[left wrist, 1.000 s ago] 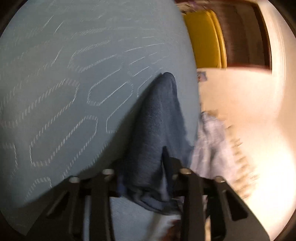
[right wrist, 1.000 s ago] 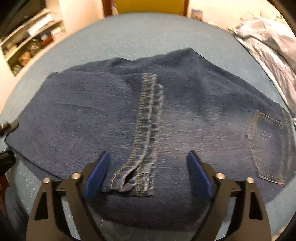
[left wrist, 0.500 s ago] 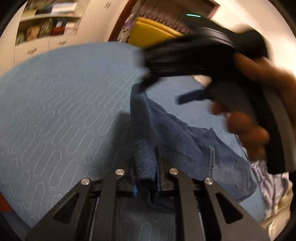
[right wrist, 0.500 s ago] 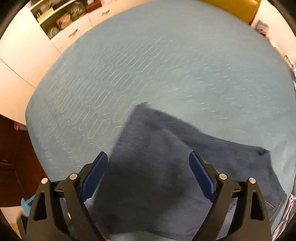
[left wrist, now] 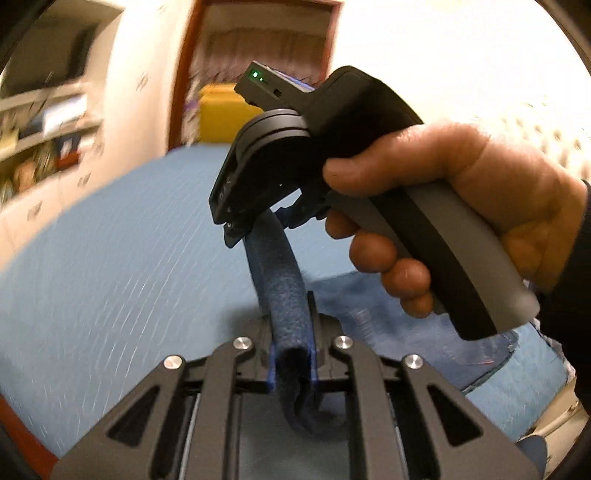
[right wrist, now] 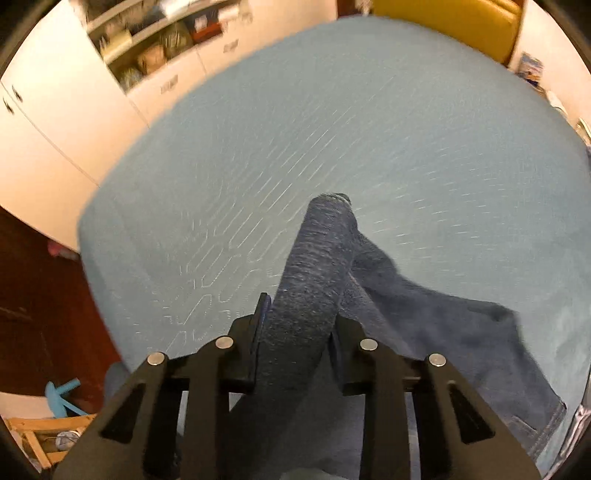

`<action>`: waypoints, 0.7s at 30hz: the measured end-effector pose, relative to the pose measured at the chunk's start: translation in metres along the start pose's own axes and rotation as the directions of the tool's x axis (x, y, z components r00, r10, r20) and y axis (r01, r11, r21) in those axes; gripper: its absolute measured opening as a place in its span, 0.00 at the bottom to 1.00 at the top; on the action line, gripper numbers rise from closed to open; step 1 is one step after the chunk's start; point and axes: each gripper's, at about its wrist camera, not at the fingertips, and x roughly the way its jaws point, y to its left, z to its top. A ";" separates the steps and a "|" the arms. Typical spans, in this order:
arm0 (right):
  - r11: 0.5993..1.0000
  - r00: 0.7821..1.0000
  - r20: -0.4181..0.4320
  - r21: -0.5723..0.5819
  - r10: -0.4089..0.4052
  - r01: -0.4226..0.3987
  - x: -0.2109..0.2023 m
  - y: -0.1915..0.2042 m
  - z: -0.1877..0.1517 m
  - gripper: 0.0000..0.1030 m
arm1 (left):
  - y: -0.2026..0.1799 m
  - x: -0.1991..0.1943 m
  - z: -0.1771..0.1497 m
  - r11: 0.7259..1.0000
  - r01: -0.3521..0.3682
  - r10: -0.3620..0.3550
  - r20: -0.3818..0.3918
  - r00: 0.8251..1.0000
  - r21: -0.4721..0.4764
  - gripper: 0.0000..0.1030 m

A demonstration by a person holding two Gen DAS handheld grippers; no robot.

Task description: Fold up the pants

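- Above the quilted blue bed cover (right wrist: 369, 129), the pants (left wrist: 284, 295) hung as a thick roll of dark denim stretched between the two grippers, the rest of the cloth trailing down onto the cover.
- Left gripper (left wrist: 291, 354) was clenched on the pants: its black fingers with blue pads pressed a coarse, nubbly fold of denim that curved up and away in an arc.
- Right gripper (right wrist: 295, 328) was likewise clamped on the pants, the cloth bunched into a rounded, grainy tube between its narrow black fingers.
- Seen from the left wrist, the right gripper (left wrist: 258, 206) was a smooth black and grey shell with a small green light, held in a person's hand (left wrist: 461, 206), a dark sleeve at the wrist.
- Loose denim spread flat toward the right edge of the cover in the right wrist view, its stitched hem with pale thread lying close to that edge.
- Pale stitched oblong outlines patterned the cover; its surface beyond the pants lay bare out to the far edge, though motion blur smeared the detail.
- White cupboards with open shelves (right wrist: 155, 48) stood past the left edge, a yellow panel (right wrist: 450, 22) past the far edge, and a wooden crate (right wrist: 40, 435) beside the near left corner.
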 end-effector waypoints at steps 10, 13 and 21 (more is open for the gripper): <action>0.961 0.983 0.172 0.276 -0.057 0.007 -0.146 -0.255 -0.142 0.27 | -0.292 0.042 -0.022 0.889 0.092 -0.135 0.066 0.989 0.449 0.11; 0.937 0.988 0.155 0.348 -0.023 -0.033 -0.108 -0.321 -0.196 0.27 | -0.356 0.075 -0.070 0.828 0.073 -0.120 0.048 0.992 0.556 0.11; 0.892 0.984 0.160 0.430 0.080 -0.142 -0.031 -0.397 -0.280 0.33 | -0.425 0.136 -0.187 0.624 -0.042 0.004 0.051 0.999 0.780 0.32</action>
